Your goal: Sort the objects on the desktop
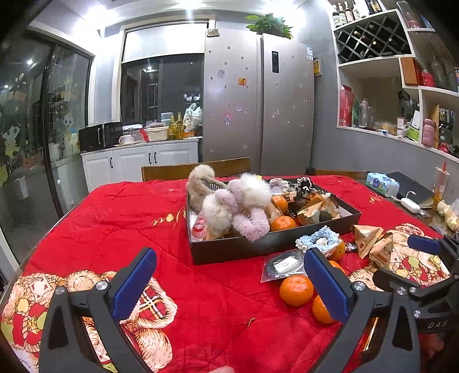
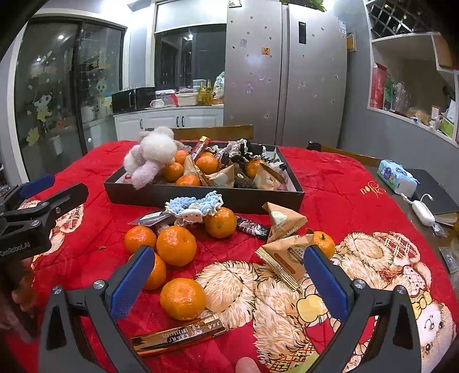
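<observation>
Loose tangerines (image 2: 175, 245) lie before the full black tray (image 2: 200, 196) — upright.

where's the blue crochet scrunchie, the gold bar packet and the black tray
blue crochet scrunchie (image 2: 198, 204), right wrist view, on its blue ruffled top
gold bar packet (image 2: 178, 337), right wrist view, on its printed face
black tray (image 2: 200, 196), right wrist view, on its near wall

Steel double-door fridge (image 1: 258, 100) seen straight ahead of tool, beyond table; potted plant (image 1: 269, 24) set on top. White cabinets (image 1: 140, 160) located ahead-left, black microwave (image 1: 99, 134) and yellow bottles (image 1: 175, 126) placed on counter. Wine rack (image 1: 370, 37) mounted upper right. Blue tissue pack (image 2: 397, 175) and white charger (image 2: 421, 212) laid far right. Glass door with cartoon stickers (image 2: 48, 94) seen far left.
</observation>
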### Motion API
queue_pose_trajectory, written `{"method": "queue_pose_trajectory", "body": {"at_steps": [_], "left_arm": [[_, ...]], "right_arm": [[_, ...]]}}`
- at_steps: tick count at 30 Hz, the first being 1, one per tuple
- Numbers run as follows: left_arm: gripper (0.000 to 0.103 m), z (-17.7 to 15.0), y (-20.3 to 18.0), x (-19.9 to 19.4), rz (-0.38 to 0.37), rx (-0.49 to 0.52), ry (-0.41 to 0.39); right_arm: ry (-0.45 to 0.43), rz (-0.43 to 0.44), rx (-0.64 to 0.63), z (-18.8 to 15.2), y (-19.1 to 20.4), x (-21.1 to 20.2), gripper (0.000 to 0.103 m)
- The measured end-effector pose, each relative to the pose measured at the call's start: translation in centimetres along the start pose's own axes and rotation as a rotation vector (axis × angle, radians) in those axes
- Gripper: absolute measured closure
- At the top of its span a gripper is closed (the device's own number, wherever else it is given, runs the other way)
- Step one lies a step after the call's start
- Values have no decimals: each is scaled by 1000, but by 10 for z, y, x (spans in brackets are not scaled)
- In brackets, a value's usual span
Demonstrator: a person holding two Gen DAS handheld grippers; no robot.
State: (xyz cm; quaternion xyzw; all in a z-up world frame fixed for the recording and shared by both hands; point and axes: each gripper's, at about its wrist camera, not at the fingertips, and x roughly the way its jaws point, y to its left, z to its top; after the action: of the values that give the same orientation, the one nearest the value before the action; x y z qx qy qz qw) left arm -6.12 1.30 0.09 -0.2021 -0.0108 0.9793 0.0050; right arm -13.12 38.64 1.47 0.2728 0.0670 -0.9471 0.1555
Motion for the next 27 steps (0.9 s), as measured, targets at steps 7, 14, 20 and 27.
{"method": "queue_pose_trajectory", "body": {"at_steps": [7, 14, 20, 27], "left_arm": [[0, 0, 0, 0, 0, -2, 2], [0, -1, 1, 1, 2, -2, 6], [0, -1, 3, 3, 3, -7, 18], [0, 0, 3, 4, 1, -6, 21]], "right_arm": [[4, 0, 0, 0, 1, 0, 0], [11, -3, 4, 0, 1, 1, 0], [12, -3, 5, 0, 1, 2, 0], [12, -2, 4, 0, 0, 3, 0]]}}
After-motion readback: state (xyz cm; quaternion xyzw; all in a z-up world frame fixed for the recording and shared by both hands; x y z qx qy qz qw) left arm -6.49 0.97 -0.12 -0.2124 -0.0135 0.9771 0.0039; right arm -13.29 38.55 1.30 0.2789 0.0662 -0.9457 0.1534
